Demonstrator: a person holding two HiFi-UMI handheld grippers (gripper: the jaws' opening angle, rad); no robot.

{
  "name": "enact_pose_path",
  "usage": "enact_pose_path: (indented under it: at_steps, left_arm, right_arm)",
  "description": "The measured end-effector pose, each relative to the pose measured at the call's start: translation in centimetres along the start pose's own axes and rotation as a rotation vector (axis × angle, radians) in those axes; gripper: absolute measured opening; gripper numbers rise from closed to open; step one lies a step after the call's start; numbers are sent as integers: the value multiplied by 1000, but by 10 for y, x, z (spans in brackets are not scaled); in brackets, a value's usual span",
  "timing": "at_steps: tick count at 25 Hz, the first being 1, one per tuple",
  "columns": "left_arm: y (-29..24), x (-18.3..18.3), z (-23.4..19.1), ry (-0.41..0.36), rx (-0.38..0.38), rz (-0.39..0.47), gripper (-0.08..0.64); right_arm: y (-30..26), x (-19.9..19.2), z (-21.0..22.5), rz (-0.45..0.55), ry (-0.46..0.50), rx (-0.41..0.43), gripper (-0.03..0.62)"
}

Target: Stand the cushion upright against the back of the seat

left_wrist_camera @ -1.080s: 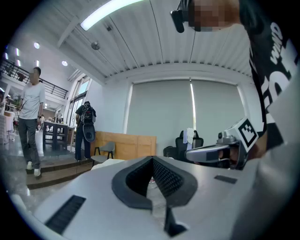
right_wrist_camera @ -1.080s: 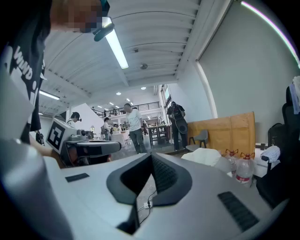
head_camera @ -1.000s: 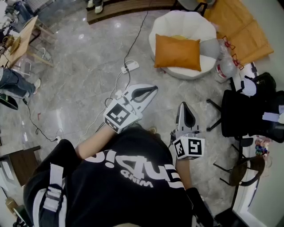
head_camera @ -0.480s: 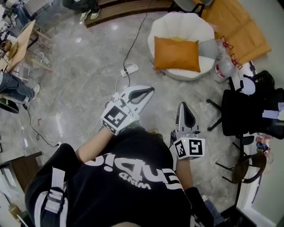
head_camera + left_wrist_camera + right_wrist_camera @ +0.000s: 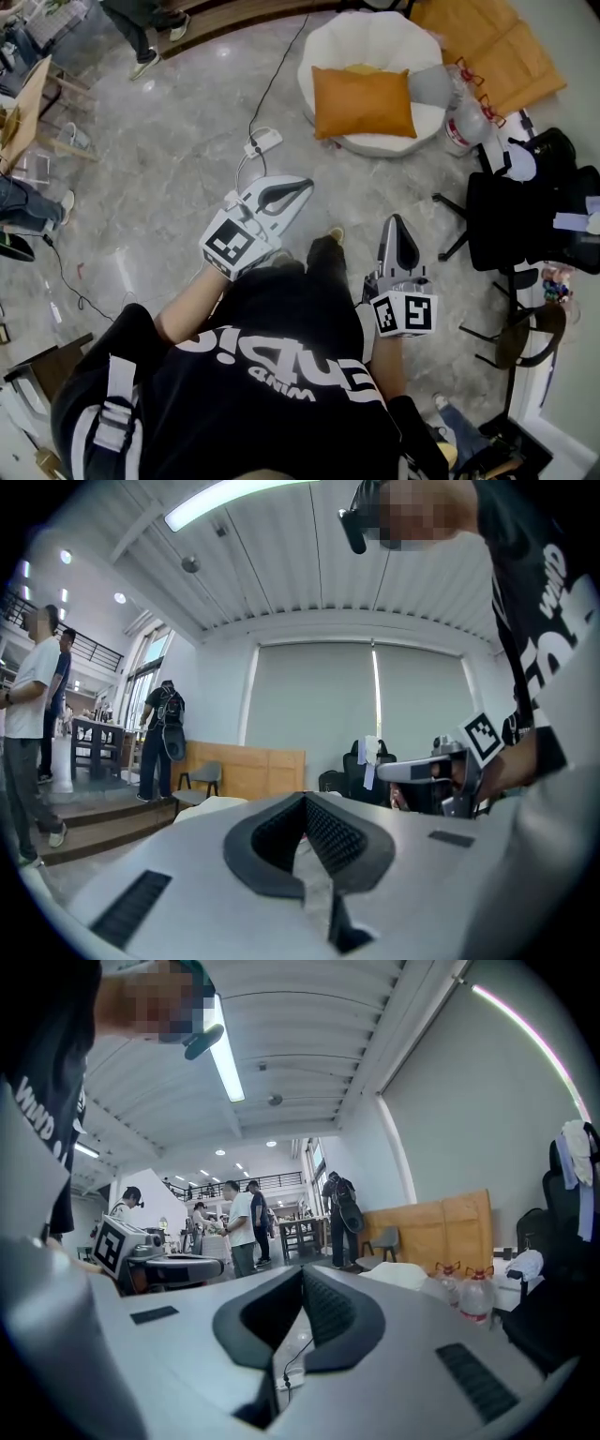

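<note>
While you stand well back from the seat, nothing of the task is in hand; the items are as follows.

1. Orange cushion [image 5: 364,101]. It lies across the white seat [image 5: 375,36] toward the front edge, and appears flat rather than propped. The seat's back rim is on the far side, apart from it. Judged not yet stood.

2. Grey cushion [image 5: 431,86]. It sits at the seat's right edge, just beside the orange one's right end. It may crowd that end when you tip the orange one up.

3. Left gripper [image 5: 304,186]. The jaws are together with nothing between them. You hold it level over the floor, angled toward the seat. It looks like a carrying pose for the approach, since there is nothing yet to clamp.

4. Right gripper [image 5: 395,225]. The jaws are likewise together and empty. It is held level and close to your body, also aimed toward the seat. Both pairs will need to part before either can take a cushion edge.

5. Power strip [image 5: 265,142] with its cable. It lies on the floor between you and the seat's left side. Mind your footing there.

6. Water bottles [image 5: 464,136]. They stand on the floor against the seat's right edge and would likely tip easily if nudged.

7. Black chair [image 5: 520,225]. It is on your right, well apart from the seat.
</note>
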State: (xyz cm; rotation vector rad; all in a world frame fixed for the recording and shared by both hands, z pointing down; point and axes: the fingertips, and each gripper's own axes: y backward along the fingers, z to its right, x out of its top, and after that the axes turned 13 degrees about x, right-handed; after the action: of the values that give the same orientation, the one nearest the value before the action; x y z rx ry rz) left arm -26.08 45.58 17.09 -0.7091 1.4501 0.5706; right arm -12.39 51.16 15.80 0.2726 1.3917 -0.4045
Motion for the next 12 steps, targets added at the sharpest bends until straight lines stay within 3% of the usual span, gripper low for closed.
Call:
enact_pose_path:
  at_steps: [5,12]
  left_arm:
    - [-22,-4,-12,-2,-13,-14,3]
    - [-69,1,-30,17,-5,-43,3]
  right_arm:
    - [-11,-1,25,9,-10,-35,20]
    - [-43,9,58,-6,-3,-5,20]
